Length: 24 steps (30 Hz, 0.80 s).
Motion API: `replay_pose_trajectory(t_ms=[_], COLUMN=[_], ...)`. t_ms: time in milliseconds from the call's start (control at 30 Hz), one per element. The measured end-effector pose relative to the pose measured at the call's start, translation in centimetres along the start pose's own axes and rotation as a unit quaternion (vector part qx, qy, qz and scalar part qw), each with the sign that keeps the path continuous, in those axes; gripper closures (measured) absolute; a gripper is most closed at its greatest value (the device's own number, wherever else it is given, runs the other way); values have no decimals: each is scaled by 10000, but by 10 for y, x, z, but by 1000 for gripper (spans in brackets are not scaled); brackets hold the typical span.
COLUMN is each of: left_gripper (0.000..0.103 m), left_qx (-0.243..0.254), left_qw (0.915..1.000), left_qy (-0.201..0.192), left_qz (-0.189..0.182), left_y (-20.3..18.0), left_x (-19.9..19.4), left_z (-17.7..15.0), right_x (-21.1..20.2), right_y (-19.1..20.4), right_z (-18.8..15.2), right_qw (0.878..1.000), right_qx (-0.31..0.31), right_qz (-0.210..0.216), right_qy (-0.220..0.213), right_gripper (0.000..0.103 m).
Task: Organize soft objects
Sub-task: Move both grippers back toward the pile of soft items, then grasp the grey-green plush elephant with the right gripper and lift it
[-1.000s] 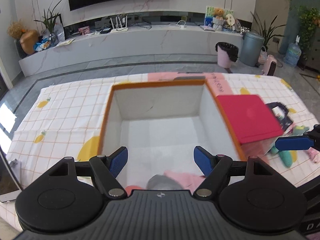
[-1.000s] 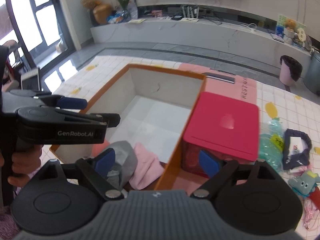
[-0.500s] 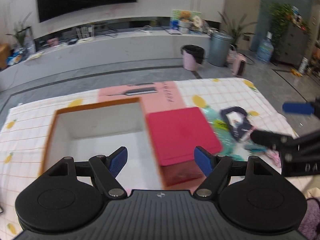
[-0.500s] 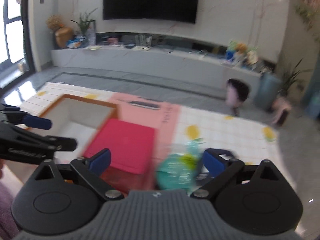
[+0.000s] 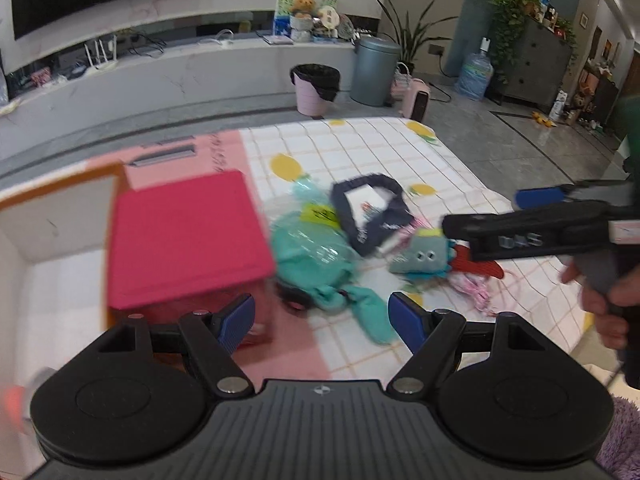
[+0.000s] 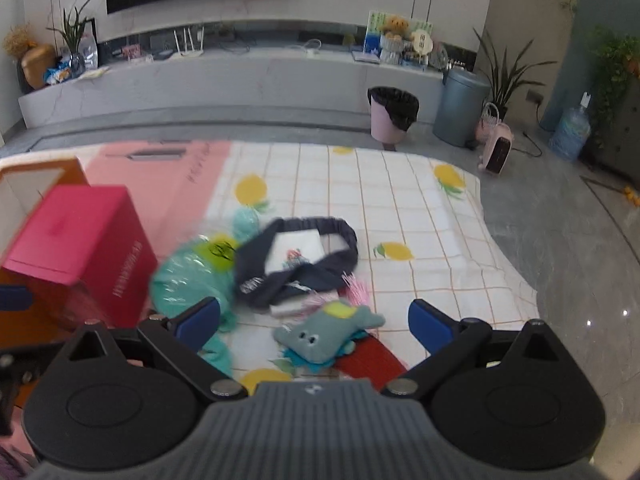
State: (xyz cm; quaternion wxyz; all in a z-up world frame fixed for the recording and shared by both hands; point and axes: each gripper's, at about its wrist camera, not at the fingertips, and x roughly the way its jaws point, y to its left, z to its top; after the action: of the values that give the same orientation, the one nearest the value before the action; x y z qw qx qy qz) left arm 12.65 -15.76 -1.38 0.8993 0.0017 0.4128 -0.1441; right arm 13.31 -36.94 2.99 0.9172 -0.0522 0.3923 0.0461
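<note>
A pile of soft things lies on the checked cloth: a teal plush in clear wrap point(image 5: 312, 252) point(image 6: 192, 276), a navy headband point(image 5: 372, 208) point(image 6: 304, 256), a grey-blue plush toy point(image 5: 420, 258) point(image 6: 324, 332), a red cloth point(image 5: 476, 264) and pink tassels point(image 6: 356, 292). My left gripper point(image 5: 322, 316) is open and empty, just short of the teal plush. My right gripper point(image 6: 314, 324) is open and empty over the grey-blue plush; it shows in the left wrist view point(image 5: 536, 200).
An orange-rimmed white storage box point(image 5: 60, 184) point(image 6: 36, 168) stands at the left with a red box point(image 5: 184, 236) point(image 6: 76, 240) beside it. The cloth's right edge drops to the grey floor point(image 6: 560, 240). Bins point(image 6: 394, 114) stand beyond.
Both grippers swung right, away from the white box and its pink and grey cloths, and now face the pile of soft things. Both stayed open.
</note>
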Motion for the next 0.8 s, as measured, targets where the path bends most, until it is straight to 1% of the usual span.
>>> replay_pose_trajectory(t_ms=[67,133,167,233,333,467,667,767,800], left_gripper=[14,14,14,14,14,14,14,14,14], left_qx=[-32,-65,-51,160,350,510,475,502,508], left_qw=[10000,10000,10000,9998,9993,9985,9985,9983,9983], left_qy=[65,47,20,29,52,181,243,241,246], left_qz=[-17,-16,-40,-128,-123,-108,-145,-147,-148], left_y=[-7,-16,-20,-30,-40,-49,-48,-48,-49], left_x=[9,16,19,27,35,44,45,43,43], left_z=[-4,-10,-12,-16,-25,-35,-40,-43,-44], right_x=[18,34,43,60,84,113,131,140,141], right_y=[-5,-9,-11,-12,-10,-3,-4,-5,-5], right_z=[-4,-8,-10,-12,-17,-25,-23,-26,-26], right_qw=[10000,9999,9997,9989,9972,9932,9929,9914,9911], right_qx=[-25,-91,-108,-93,-62,-225,-174,-170,-200], right_qz=[-13,-111,-143,-115,-46,-213,-282,-386,-369], right_qy=[55,92,194,445,741,1120,1145,1238,1264], right_gripper=[5,5,5,5,5,5,5,11,15])
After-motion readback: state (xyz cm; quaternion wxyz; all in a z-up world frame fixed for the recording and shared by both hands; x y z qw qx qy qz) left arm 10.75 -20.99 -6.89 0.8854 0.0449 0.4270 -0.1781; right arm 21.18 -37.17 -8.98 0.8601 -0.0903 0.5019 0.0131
